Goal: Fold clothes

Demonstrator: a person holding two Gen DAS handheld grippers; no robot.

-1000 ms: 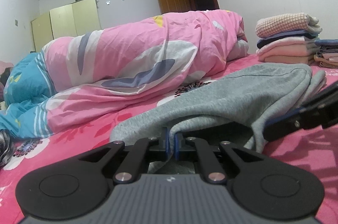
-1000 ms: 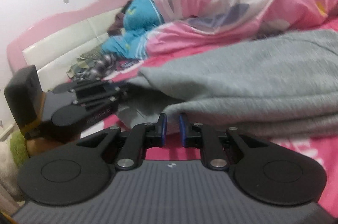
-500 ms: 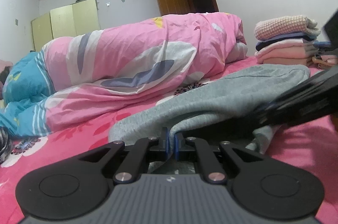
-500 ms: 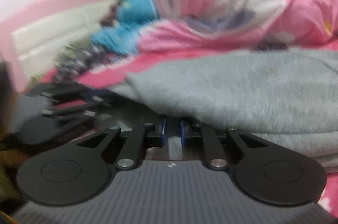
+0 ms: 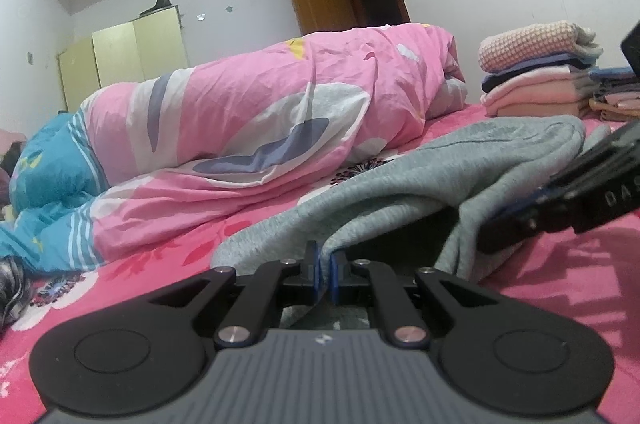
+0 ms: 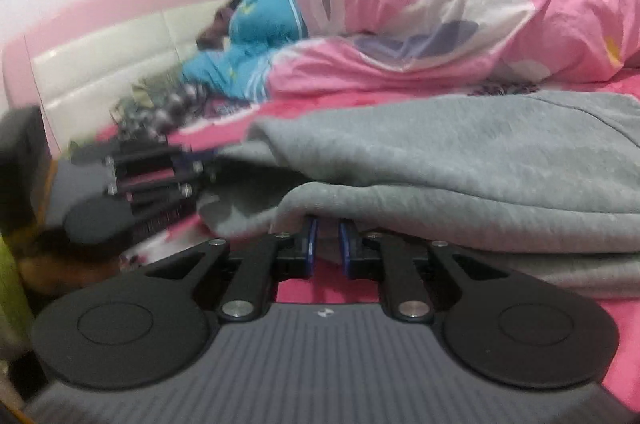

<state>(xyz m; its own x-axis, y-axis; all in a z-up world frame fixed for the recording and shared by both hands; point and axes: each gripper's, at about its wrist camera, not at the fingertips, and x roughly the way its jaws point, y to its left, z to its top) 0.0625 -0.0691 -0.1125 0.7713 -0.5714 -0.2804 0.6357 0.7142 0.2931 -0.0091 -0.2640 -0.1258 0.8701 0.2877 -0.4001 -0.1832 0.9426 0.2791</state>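
Left tool [image 5: 325, 274] clamps grey garment [image 5: 420, 180] hem on bed [image 5: 560, 276]; right tool [image 6: 328, 244] slightly parted, gripping nothing, tips under fabric

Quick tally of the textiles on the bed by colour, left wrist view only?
Grey garment, pinched by the left gripper: 1
Pink and blue quilt: 1
Folded stack by the wall: pink waffle-knit 1, dark blue 1, plain pink at least 1
A second stack at the right edge is too cropped to count.
Total: at least 5
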